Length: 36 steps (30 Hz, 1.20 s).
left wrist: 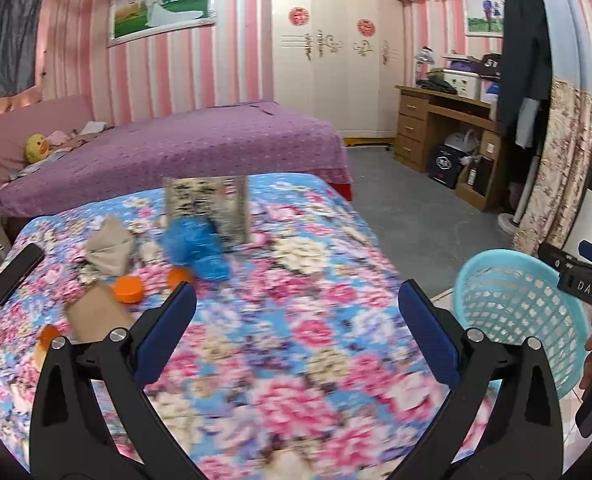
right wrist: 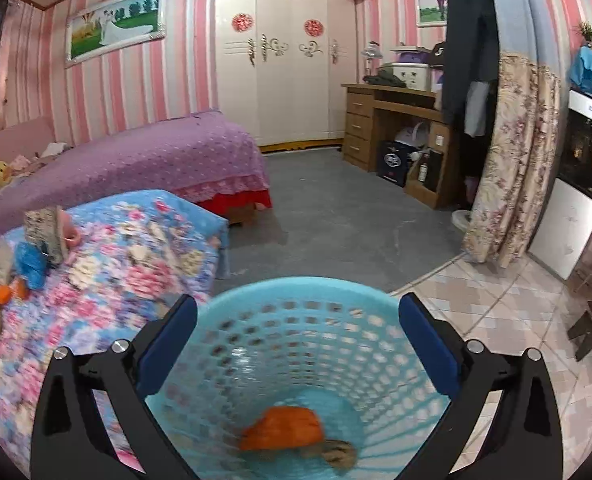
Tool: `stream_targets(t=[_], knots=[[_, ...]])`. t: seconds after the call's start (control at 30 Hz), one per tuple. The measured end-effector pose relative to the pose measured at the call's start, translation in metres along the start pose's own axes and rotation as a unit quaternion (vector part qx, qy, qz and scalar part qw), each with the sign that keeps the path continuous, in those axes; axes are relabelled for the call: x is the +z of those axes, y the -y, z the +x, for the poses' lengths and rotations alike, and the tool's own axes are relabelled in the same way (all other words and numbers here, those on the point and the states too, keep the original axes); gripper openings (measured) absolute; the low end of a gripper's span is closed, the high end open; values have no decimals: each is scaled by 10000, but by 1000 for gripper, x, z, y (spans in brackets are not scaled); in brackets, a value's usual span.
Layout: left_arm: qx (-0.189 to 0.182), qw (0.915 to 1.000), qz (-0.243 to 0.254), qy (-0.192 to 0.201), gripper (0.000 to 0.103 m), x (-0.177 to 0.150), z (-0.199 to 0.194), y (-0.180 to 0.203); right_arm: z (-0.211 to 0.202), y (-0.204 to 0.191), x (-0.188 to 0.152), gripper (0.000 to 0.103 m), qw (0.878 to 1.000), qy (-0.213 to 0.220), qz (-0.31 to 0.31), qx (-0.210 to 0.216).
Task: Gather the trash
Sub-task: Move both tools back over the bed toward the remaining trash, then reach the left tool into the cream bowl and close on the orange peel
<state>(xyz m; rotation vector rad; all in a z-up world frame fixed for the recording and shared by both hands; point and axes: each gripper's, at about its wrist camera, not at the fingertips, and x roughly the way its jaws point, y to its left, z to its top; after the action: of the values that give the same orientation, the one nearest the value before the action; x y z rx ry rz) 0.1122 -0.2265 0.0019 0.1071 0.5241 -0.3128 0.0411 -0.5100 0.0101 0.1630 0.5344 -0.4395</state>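
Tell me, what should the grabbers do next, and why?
Probably send the open left gripper forward to the orange cap. The right gripper is open over the basket, orange trash already inside; more litter lies on the bed.

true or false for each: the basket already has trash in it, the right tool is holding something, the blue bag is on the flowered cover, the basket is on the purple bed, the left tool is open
1. The basket already has trash in it. True: an orange scrap lies at its bottom.
2. The right tool is holding something. False: its jaws are wide open and empty.
3. The blue bag lies on the flowered cover. True.
4. The basket is on the purple bed. False: it stands on the floor beside the flowered cover.
5. The left tool is open. True.
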Motion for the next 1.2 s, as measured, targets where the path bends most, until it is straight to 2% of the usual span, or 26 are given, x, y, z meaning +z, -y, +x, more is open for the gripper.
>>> stream_targets(t=[0.37,0.6,0.7,0.93,1.2], knots=[[680,9970,-379,-19,98,-13,-12,-107,0,-97,-2,98,9972,-16,-339,659],[852,9939,-688,-113,98,-27,-15,-155,1,-141,-10,98,9947,-64,-474,910],[911,9927,-779,-137,98,-33,-17,-176,2,-163,-15,98,9927,-68,-733,959],[1107,9891,-952,-201,98,-45,-17,-218,8,-193,-23,98,9899,-105,-962,1034],[1130,9868,-1091,-408,98,-59,-13,-250,12,-215,-27,98,9873,-153,-1087,1146]])
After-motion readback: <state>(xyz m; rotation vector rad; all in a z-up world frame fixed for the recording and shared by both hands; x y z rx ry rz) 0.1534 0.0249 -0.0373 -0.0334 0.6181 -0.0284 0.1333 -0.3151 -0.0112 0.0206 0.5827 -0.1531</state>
